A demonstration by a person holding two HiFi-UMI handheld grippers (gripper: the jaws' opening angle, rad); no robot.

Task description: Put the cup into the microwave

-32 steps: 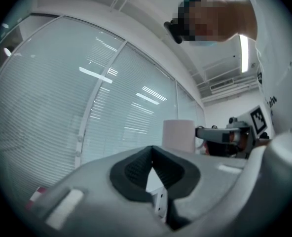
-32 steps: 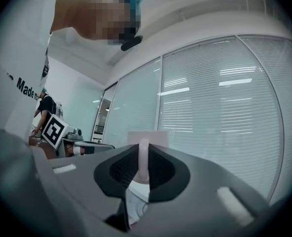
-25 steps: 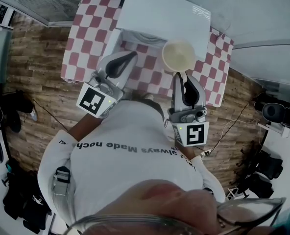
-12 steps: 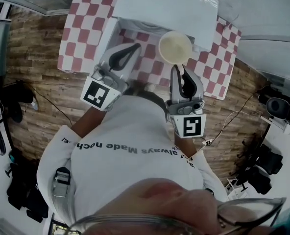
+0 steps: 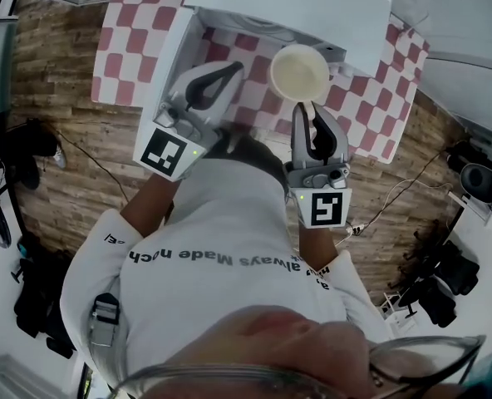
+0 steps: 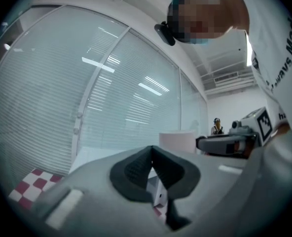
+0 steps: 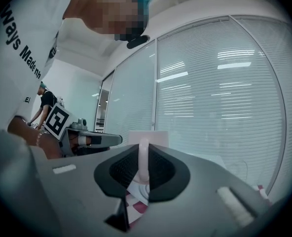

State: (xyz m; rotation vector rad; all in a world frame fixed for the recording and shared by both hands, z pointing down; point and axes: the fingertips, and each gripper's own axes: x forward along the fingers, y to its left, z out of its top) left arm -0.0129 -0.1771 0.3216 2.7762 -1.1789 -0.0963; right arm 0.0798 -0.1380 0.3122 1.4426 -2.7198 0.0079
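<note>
In the head view a cream cup (image 5: 299,72) hangs in the air in front of the white microwave (image 5: 296,7). My right gripper (image 5: 312,110) is shut on the cup's handle. The right gripper view shows the pale handle (image 7: 143,162) clamped between the dark pads, with the cup body (image 7: 147,137) beyond. My left gripper (image 5: 228,71) is shut with nothing in it, held just left of the cup near the microwave's open door (image 5: 173,56). In the left gripper view its pads (image 6: 136,169) meet, and the cup (image 6: 178,141) and the right gripper (image 6: 230,143) show beyond.
The microwave stands on a table with a red-and-white checked cloth (image 5: 121,48). Wooden floor (image 5: 55,140) lies left and right of the table. Glass walls with blinds (image 7: 220,102) stand behind. Another person (image 6: 217,127) is far off in the room.
The cup and right gripper have kept close in front of the microwave, shifting slightly. The left gripper has stayed beside the door; the view has drifted down the table.
</note>
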